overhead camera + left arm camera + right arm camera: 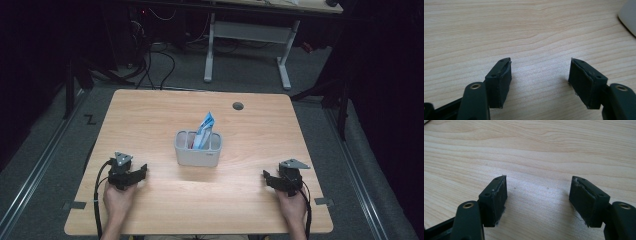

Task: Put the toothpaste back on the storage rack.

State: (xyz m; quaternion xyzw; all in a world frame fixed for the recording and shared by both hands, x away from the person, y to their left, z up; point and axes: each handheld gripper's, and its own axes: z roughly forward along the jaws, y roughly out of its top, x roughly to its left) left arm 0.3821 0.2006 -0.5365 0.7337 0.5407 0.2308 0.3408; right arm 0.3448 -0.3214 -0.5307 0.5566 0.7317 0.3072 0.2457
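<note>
There, at that moment, I had both hands resting near my edge of the worktop (150, 115), one at each side. The left hand-held gripper (131, 174) sat at the left, well apart from the grey container (197, 155) that stood upright near the middle of the worktop. From the left gripper view I saw the left hand-held gripper's jaws standing wide apart, with nothing but bare wood grain between the pads (499, 85); a pale curved edge of the container (629, 17) showed at the upper right corner of that view. The right hand-held gripper (272, 181) lay at the right side, likewise well apart from the container, and in the right gripper view its jaws were spread wide as well, holding nothing, with only the worktop (536, 157) beneath them.

The container appeared to have compartments, though I could not tell how many. A blue and white packet (205, 131) stood in it, tilted, with its top poking out above the rim and leaning toward the far right. It seemed to sit in the right-hand part of the container. Beyond it, near the far edge of the worktop, I noted a small dark round hole (238, 106). My left hand (117, 200) and my right hand (292, 205) gripped the tools from behind, cables trailing back toward me.
</note>
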